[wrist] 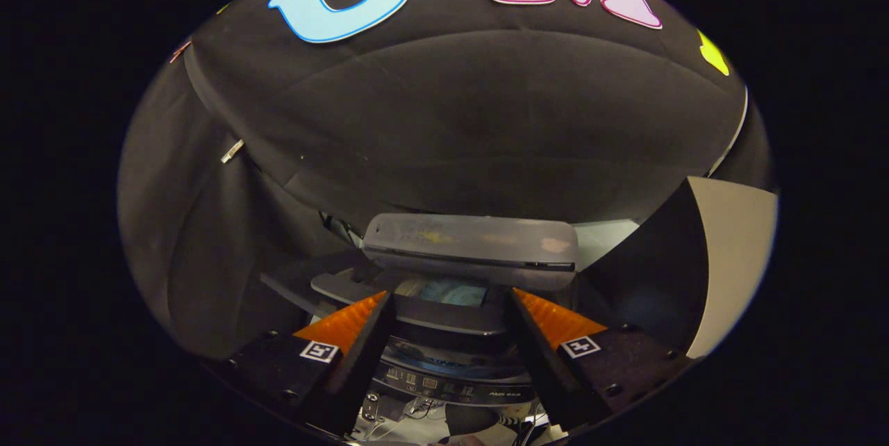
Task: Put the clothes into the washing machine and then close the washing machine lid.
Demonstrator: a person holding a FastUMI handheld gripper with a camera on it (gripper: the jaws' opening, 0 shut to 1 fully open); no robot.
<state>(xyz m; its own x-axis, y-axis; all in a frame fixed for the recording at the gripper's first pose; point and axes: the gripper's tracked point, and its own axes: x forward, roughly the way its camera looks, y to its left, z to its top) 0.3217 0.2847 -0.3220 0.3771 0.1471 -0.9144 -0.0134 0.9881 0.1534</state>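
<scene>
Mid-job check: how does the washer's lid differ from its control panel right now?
The lid is pale grey and matt; the control panel is dark and glossy. The lid stands raised beyond the fingertips; the control panel lies low between the fingers. The lid looks plain; the control panel carries small markings. Both run crosswise to the open, empty gripper.

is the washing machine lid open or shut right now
Open. The lid stands raised beyond the open, empty tongs, and under it, between the fingers, a gap shows bluish cloth in the washing machine.
</scene>
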